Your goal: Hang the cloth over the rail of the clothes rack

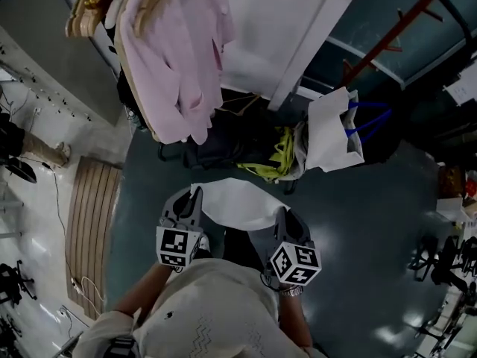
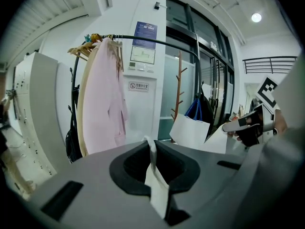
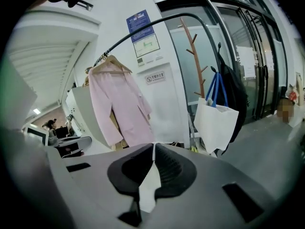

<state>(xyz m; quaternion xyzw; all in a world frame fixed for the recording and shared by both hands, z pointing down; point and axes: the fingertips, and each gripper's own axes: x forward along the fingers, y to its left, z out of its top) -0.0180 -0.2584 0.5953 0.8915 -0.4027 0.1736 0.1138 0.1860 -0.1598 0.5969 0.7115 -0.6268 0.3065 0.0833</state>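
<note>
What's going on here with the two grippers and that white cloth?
A person holds a gripper in each hand, and both have their jaws shut on the white cloth. The left gripper pinches one edge and the right gripper the other, with the cloth spread between them in front of the person. Ahead is the rail of the clothes rack, which carries a pink shirt on a hanger. The cloth is not yet on the rail.

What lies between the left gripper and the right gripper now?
The white cloth hangs between the left gripper and the right gripper, and each gripper is shut on one end of it. The head view shows this.
</note>
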